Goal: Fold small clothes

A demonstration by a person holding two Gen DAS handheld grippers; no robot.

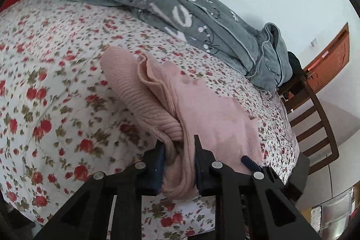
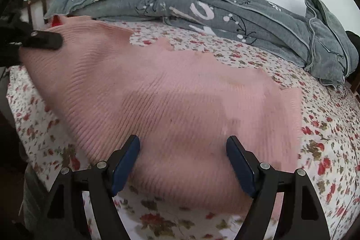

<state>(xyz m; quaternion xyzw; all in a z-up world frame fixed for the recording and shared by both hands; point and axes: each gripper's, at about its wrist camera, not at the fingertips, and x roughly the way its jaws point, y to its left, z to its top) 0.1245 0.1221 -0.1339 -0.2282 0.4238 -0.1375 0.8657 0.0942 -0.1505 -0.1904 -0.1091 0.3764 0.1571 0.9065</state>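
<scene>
On grey quilt [image 2: 225, 15], "LO" lettering [image 2: 200, 10]

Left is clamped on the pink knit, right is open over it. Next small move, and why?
Probably close the right gripper on the near edge of the pink sweater. Its jaws stand wide open over the knit with nothing between them, while the left gripper already pinches a bunched corner. The sweater lies mostly flat on the floral bedsheet, so a second hold seems needed before folding.

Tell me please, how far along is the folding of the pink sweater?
Done: the pink sweater lies spread on the floral bedsheet. In hand: the left gripper pinches a bunched edge, while the right gripper hovers open over the fabric. Left: no finished fold shows yet.
</scene>
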